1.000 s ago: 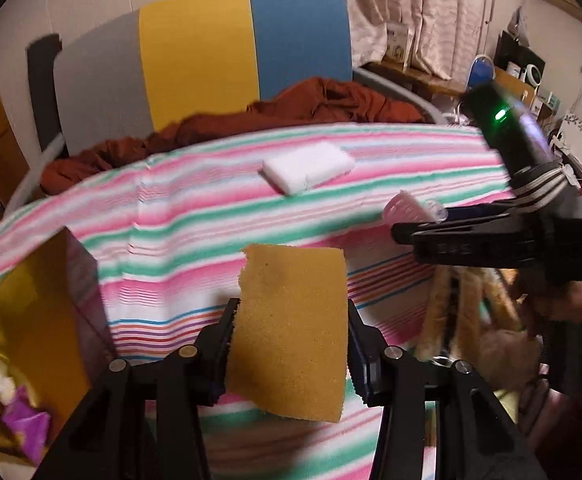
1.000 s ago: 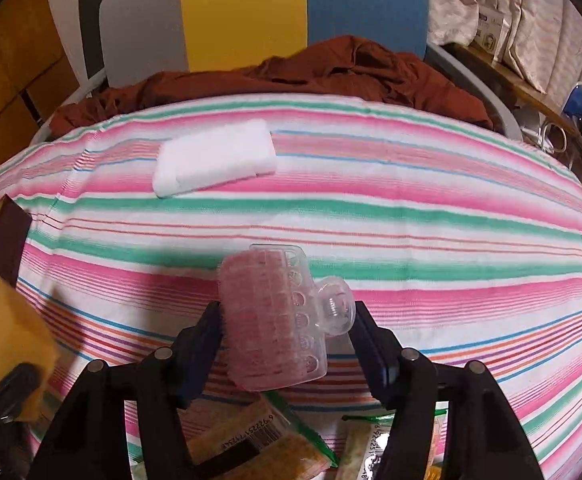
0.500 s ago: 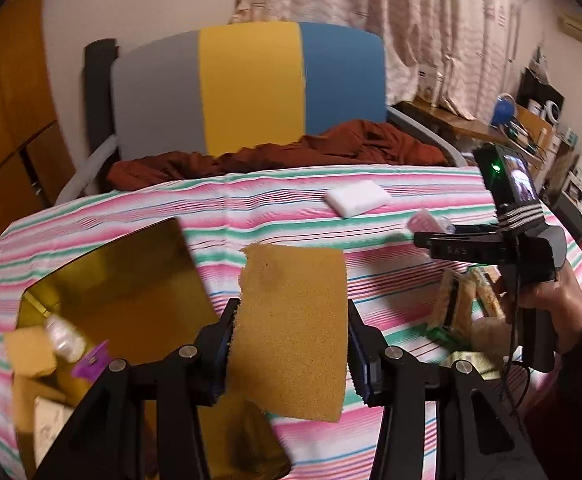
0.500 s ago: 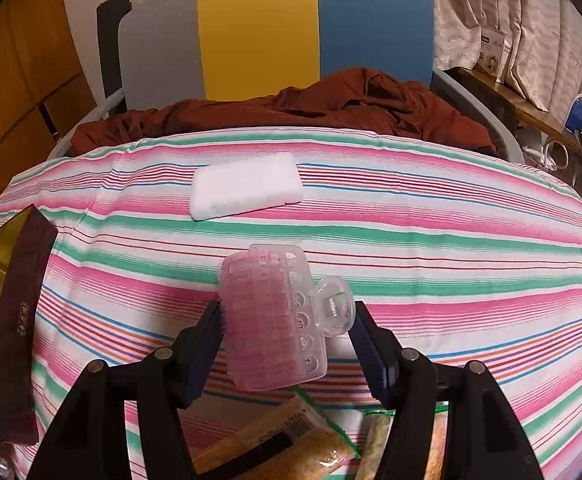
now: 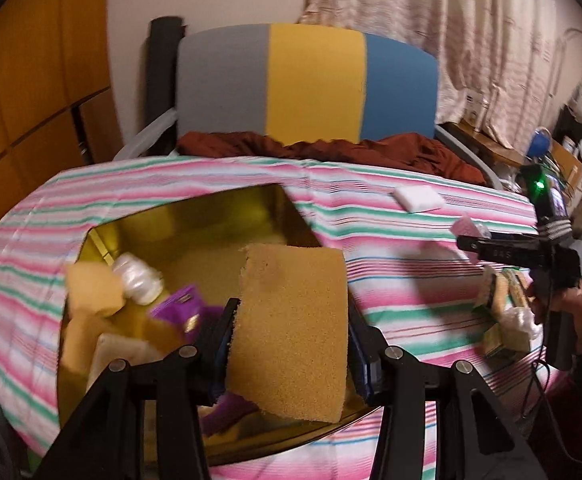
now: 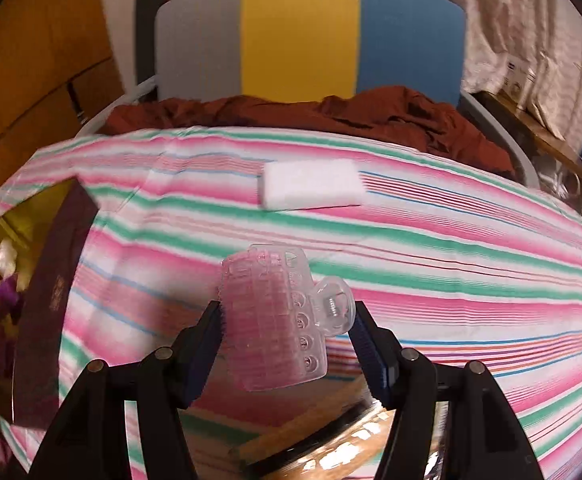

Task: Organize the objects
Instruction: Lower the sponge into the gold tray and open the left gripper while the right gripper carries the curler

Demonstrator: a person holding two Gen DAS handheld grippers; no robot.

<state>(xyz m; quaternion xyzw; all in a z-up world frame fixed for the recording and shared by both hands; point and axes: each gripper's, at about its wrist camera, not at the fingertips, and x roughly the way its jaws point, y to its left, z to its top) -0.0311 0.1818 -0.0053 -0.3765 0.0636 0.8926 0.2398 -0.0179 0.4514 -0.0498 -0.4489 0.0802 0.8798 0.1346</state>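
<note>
My left gripper (image 5: 287, 344) is shut on a tan-yellow sponge (image 5: 291, 328), held above the open gold tin box (image 5: 227, 216) on the striped tablecloth. Inside the tin lie a yellow sponge piece (image 5: 91, 292), a white wrapped item (image 5: 137, 280) and a purple packet (image 5: 179, 306). My right gripper (image 6: 285, 328) is shut on a clear pink hair claw clip (image 6: 279, 320), over the cloth right of the tin (image 6: 15, 216). In the left wrist view the right gripper (image 5: 475, 236) shows at the right with the clip (image 5: 467, 225). A white sponge block (image 6: 311, 184) (image 5: 418, 199) lies farther back.
The tin's dark maroon wall (image 6: 55, 296) stands at the left. Packaged snacks (image 5: 507, 312) lie by the person's hand (image 5: 571, 304). Packets (image 6: 331, 428) lie under the right gripper. A grey, yellow and blue chair (image 5: 311, 84) with a rust-brown cloth (image 5: 331, 148) stands behind the table.
The left gripper has carried the sponge leftward from over the cloth to above the open tin. The right gripper with the clip has shifted a little, and the tin's side has come nearer.
</note>
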